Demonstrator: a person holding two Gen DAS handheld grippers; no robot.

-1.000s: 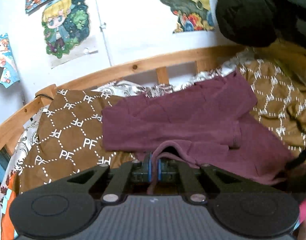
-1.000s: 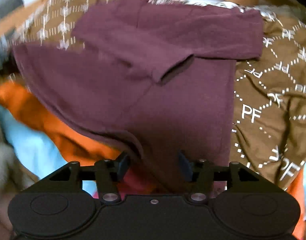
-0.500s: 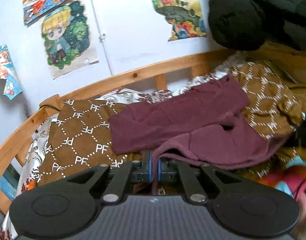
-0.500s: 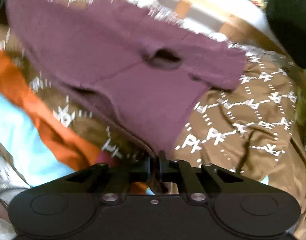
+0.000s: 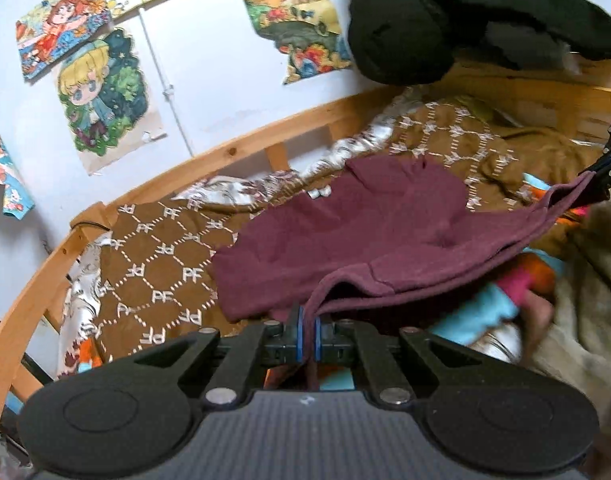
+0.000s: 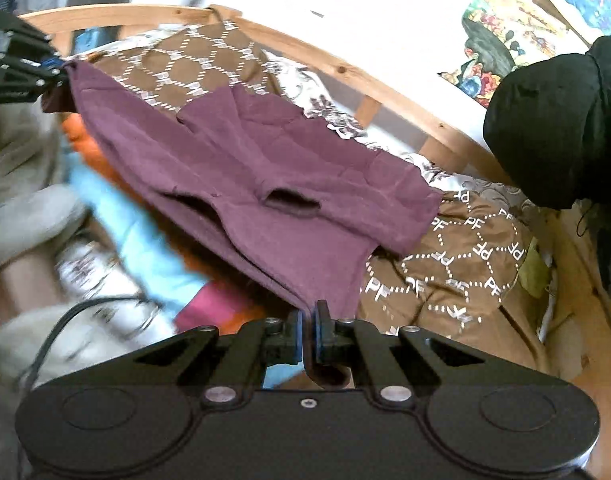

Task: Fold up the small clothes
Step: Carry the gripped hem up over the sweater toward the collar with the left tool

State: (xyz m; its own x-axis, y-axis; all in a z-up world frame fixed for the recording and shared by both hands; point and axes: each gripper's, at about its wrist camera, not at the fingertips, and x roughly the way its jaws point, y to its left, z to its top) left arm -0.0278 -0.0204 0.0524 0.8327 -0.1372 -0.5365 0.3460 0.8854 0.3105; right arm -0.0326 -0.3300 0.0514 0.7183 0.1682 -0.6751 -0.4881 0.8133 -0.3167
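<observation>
A maroon shirt (image 5: 365, 232) hangs stretched above the bed, its sleeves folded over its middle. My left gripper (image 5: 308, 320) is shut on one bottom corner of it. My right gripper (image 6: 308, 320) is shut on the other bottom corner of the maroon shirt (image 6: 265, 168). In the left wrist view the right gripper (image 5: 605, 168) shows at the far right edge, pinching the hem. In the right wrist view the left gripper (image 6: 53, 76) shows at the upper left, holding its corner. The near hem is taut between both grippers and the far end still rests on the blanket.
A brown patterned blanket (image 5: 161, 264) covers the bed inside a wooden rail (image 5: 233, 152). Orange, blue and pink clothes (image 5: 517, 280) lie under the shirt. A black garment (image 5: 425, 28) hangs at the upper right. Posters (image 5: 101, 96) cover the white wall.
The right gripper closed on the shirt's corner. Both grippers then rose and pulled back, lifting the near hem off the bed and drawing it taut.
</observation>
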